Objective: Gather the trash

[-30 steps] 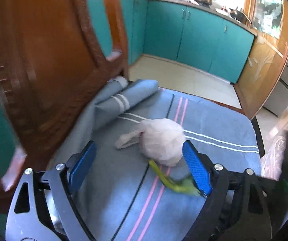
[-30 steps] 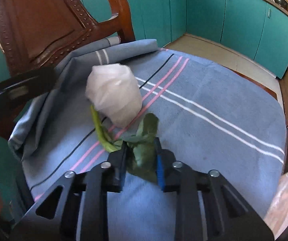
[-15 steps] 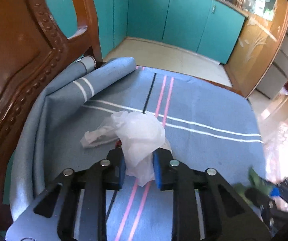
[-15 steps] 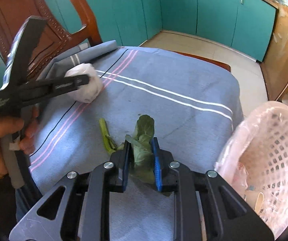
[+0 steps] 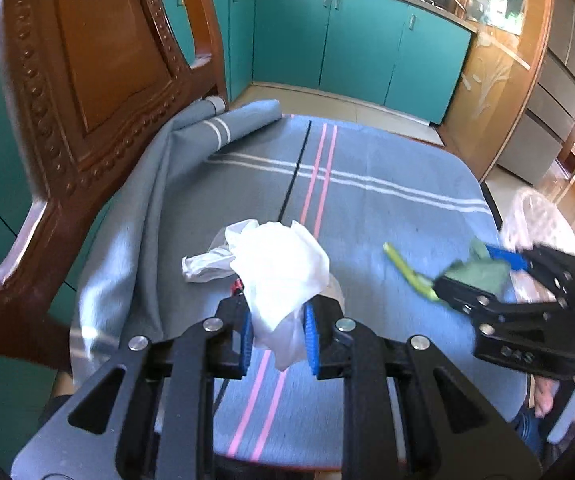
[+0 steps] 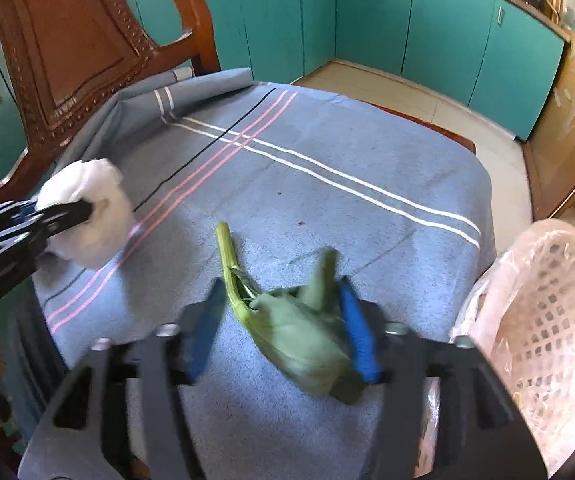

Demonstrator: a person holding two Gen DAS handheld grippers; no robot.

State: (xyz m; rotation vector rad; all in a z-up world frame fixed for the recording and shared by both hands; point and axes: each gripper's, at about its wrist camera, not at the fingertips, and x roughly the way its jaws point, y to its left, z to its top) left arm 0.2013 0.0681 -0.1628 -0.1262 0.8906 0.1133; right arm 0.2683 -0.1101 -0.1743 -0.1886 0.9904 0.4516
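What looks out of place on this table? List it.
The blue cloth is bunched in a loose roll against the chair instead of lying flat. The green leaf lies loose between the right gripper's opened jaws, short of the basket.

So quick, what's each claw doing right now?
Left claw: closed on the white tissue.
Right claw: open, jaws just opened; the green leaf sits loose between them.

Teal kitchen cabinets [image 6: 439, 32] line a pale tiled floor [image 6: 407, 96] behind a carved wooden chair [image 5: 87, 80].
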